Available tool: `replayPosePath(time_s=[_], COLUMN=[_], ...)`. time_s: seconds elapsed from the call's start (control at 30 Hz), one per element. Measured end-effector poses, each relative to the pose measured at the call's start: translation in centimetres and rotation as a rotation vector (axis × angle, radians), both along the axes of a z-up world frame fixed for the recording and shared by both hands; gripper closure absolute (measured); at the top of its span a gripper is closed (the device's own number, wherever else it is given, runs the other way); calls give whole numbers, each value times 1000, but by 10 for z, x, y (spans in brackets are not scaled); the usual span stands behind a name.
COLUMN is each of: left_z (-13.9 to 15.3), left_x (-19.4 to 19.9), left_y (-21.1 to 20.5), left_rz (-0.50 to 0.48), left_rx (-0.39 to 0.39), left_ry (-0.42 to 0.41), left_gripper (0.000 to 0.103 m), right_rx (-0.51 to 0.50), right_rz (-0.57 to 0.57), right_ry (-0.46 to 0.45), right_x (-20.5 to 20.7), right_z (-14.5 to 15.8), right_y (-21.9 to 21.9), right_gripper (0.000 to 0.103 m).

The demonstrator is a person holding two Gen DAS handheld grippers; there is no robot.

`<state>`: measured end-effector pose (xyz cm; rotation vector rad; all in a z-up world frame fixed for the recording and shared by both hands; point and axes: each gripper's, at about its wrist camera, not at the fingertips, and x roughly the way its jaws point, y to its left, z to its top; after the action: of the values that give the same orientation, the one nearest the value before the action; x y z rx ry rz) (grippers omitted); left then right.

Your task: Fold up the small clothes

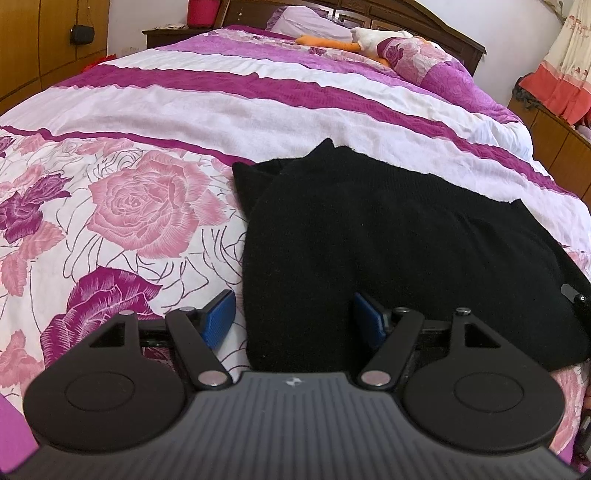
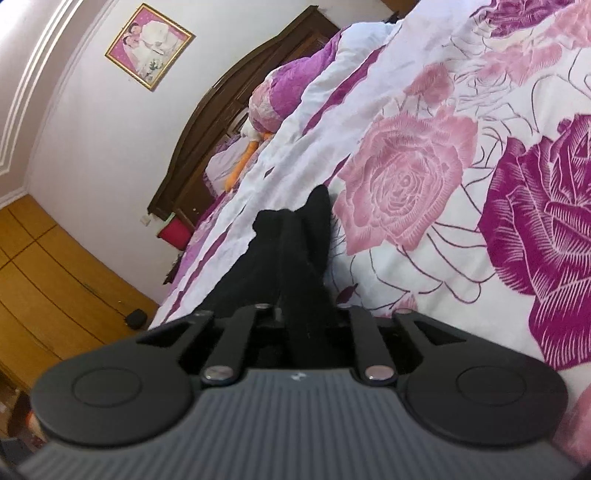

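Note:
A black knitted garment (image 1: pixel 388 240) lies flat on the flowered bedspread (image 1: pixel 129 206), partly folded, with a pointed corner at its far edge. My left gripper (image 1: pixel 295 317) is open at the garment's near left edge. Its left blue pad (image 1: pixel 221 314) is over the bedspread and its right blue pad (image 1: pixel 369 321) is over the black cloth. In the right wrist view, my right gripper (image 2: pixel 299 317) is rolled to one side and shut on a bunched fold of the black garment (image 2: pixel 291 251). The cloth runs forward from the jaws and hides the pads.
The bed carries a purple and white striped cover (image 1: pixel 258 96), a flowered pillow (image 1: pixel 417 55) and a white and orange plush toy (image 1: pixel 354 40) near the wooden headboard (image 2: pixel 207 122). A wooden wardrobe (image 1: pixel 44 40) stands at the left, and a nightstand (image 1: pixel 170 35) stands beside the bed.

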<state>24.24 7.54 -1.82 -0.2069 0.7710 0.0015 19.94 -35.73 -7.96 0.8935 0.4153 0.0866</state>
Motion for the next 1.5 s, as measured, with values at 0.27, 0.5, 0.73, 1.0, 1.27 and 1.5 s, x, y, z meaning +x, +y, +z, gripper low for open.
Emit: replayPosePath(time_s=[0.27,0.5,0.73,1.0,1.27,1.5], left_z=[11,18,22,28,34,33], left_x=[-2,-7,-12,-19,-29,-35], left_y=[1,7,15,29,52,76], left_rz=[10,14,12,24,67,95], left_rx=[4,1,9,4,-5,-23], left_ry=[-2,-1,6,-4,-34,-48], left_gripper=[28,28,28,28,28,28], right_rx=[16,-35,-42,-80,-157,-295], right_rz=[20,59,121,198,327,450], right_ry=[-46,-83,-110,-170,-233,-195], right_x=[-1,8,18,32,51,64], right_z=[20,53,81,116,145,138], right_y=[1,14,31,70,137,219], right_gripper=[91,91,91,91,91,91])
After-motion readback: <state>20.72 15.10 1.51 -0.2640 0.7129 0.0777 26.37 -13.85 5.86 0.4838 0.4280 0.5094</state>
